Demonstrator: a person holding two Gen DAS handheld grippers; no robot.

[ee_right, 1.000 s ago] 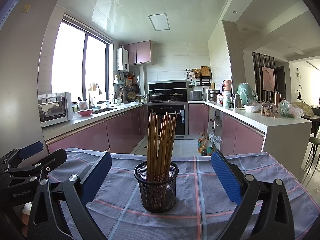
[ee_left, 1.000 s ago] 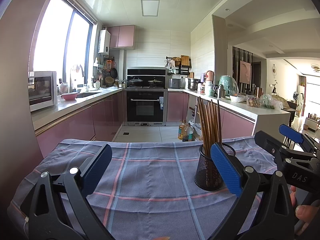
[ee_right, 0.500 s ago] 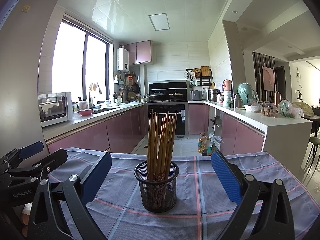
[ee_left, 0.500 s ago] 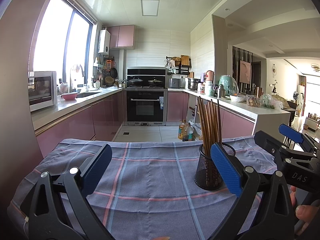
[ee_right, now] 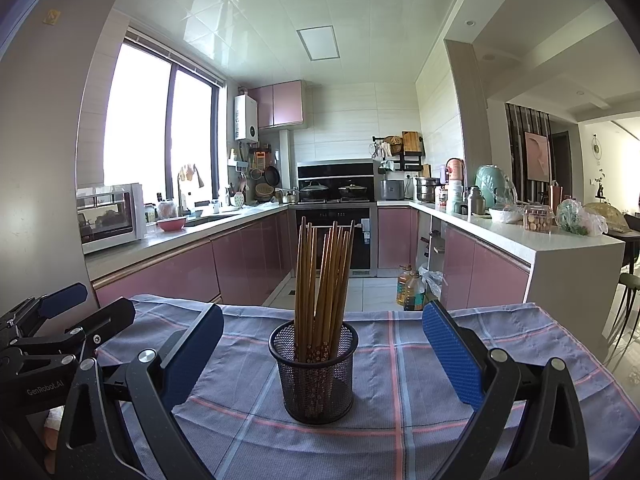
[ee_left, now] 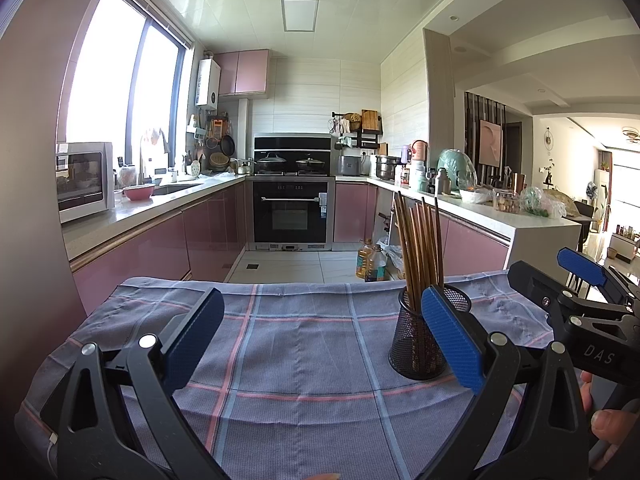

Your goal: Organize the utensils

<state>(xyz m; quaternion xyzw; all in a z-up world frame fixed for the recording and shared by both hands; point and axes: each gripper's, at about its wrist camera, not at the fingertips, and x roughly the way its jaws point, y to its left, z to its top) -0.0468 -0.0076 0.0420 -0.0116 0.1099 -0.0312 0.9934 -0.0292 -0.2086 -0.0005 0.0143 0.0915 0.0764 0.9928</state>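
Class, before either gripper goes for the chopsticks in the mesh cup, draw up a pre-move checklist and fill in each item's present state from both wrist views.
1. Right gripper open, jaws wide apart: ok.
2. Left gripper open, nothing between its jaws: ok.
3. Mesh cup upright on the checked cloth: ok.
4. Chopsticks all standing in the cup, none on the cloth: ok.
5. Cup centred ahead of the right gripper: ok; off to the left gripper's right side: not ok.
6. Cloth fixed against sliding: cannot tell.
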